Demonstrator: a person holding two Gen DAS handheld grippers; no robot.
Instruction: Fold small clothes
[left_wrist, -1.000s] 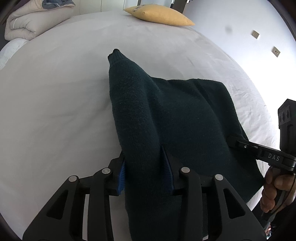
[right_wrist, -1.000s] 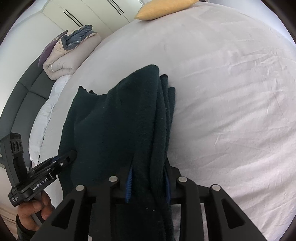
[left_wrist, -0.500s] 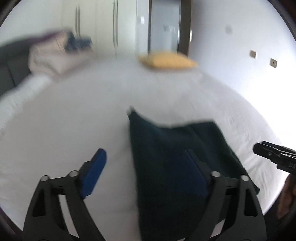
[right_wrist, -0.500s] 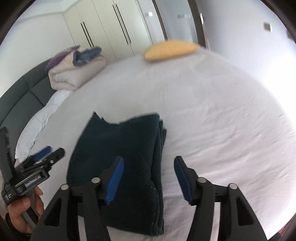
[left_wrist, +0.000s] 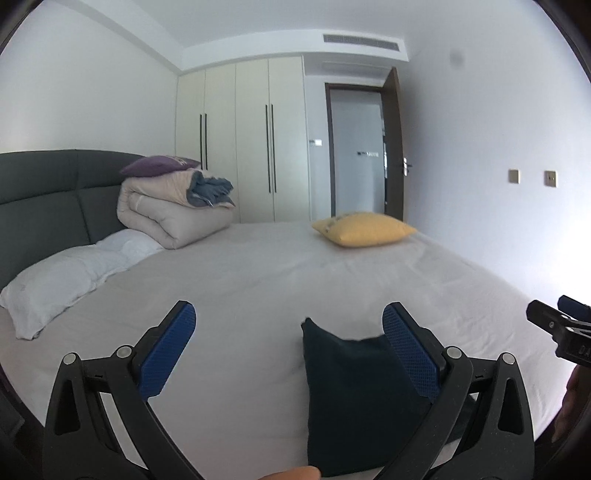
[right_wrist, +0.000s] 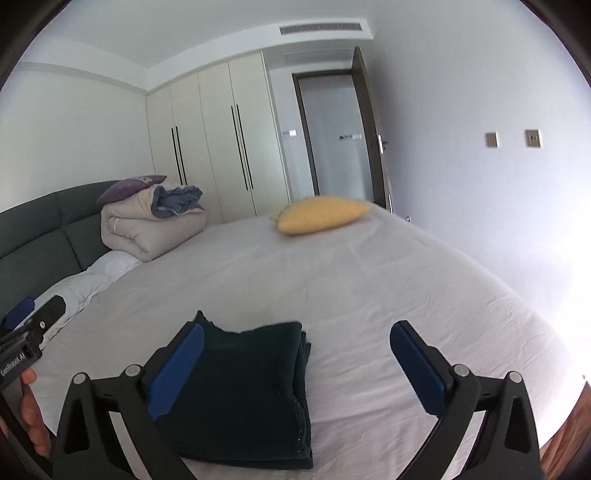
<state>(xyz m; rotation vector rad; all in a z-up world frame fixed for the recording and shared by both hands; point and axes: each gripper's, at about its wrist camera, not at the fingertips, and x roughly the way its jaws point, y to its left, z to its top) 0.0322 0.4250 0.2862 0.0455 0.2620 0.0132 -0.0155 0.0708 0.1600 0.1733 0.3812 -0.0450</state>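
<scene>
A dark green knitted garment (right_wrist: 247, 391) lies folded flat on the white bed sheet (right_wrist: 369, 295); it also shows in the left wrist view (left_wrist: 354, 398). My left gripper (left_wrist: 288, 325) is open and empty, raised above the bed, with the garment below its right finger. My right gripper (right_wrist: 297, 341) is open and empty, raised, with the garment below its left finger. The right gripper's tip (left_wrist: 554, 328) shows at the right edge of the left wrist view. The left gripper (right_wrist: 33, 332) shows at the left edge of the right wrist view.
A yellow pillow (left_wrist: 364, 229) lies at the far side of the bed. A rolled beige duvet (left_wrist: 173, 214) with a purple cushion sits by the dark headboard (left_wrist: 44, 199). White pillows (left_wrist: 70, 273) lie at the left. Wardrobe doors (right_wrist: 221, 147) and a door stand behind.
Both grippers let go of the garment and opened. Both lifted and tilted up, so the views now show the room. The garment stays folded on the bed.
</scene>
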